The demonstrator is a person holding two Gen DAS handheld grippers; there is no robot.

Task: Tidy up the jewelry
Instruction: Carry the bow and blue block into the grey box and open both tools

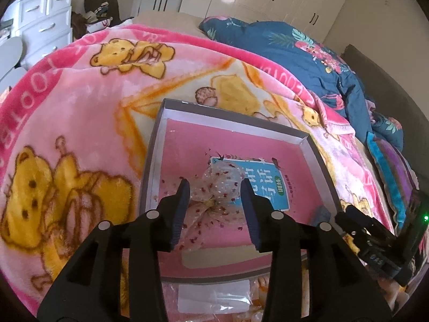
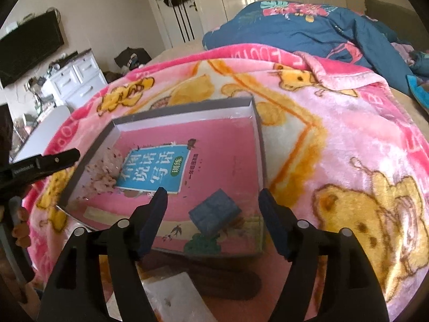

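A grey-walled box (image 1: 156, 134) lies on a pink bear blanket, lined by a pink book with a blue title panel (image 1: 264, 185). A clear gift pouch with red dots (image 1: 219, 185), tied with a gold string, lies in the box. My left gripper (image 1: 214, 185) is open, its fingers on either side of the pouch and not pressing it. In the right wrist view the pouch (image 2: 107, 171) sits at the box's (image 2: 257, 123) left side. A small blue jewelry box (image 2: 214, 213) lies closed in the near right part. My right gripper (image 2: 213, 196) is open just above it.
The pink bear blanket (image 1: 80, 112) covers the bed. A dark blue floral quilt (image 1: 308, 51) is heaped at the back right. White drawers (image 1: 43, 24) stand at far left. A clear plastic bag (image 2: 174, 295) lies near the bed's front edge. The other gripper (image 2: 40, 163) shows at the left.
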